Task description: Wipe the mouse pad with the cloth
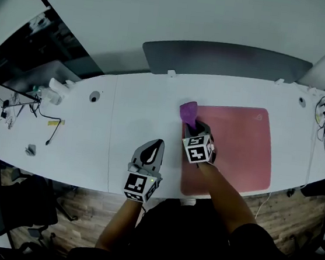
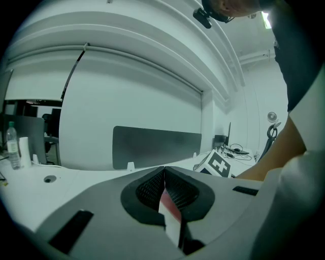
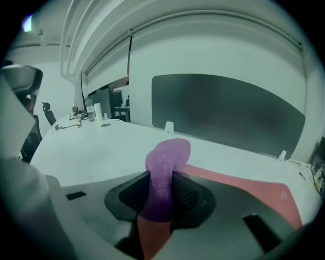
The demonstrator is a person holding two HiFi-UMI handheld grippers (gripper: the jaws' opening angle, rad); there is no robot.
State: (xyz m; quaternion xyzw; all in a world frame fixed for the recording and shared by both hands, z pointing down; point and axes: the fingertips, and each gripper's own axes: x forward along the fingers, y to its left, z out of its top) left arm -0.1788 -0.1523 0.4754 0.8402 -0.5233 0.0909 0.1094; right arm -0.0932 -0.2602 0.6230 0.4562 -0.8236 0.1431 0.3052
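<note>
At mouse pad (image 1: 237, 143) edge, right claw (image 1: 193, 125) tight on half-hidden cloth (image 1: 188, 109); left claw (image 1: 158, 143) closed.

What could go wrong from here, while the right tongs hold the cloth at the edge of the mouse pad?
1. The mouse pad is not held down: the left tongs are shut, empty and off it, over the table. A wipe may drag the pad along.
2. The right tongs pinch the cloth as a narrow bunch. It may slip out, or touch only a little of the pad.
</note>
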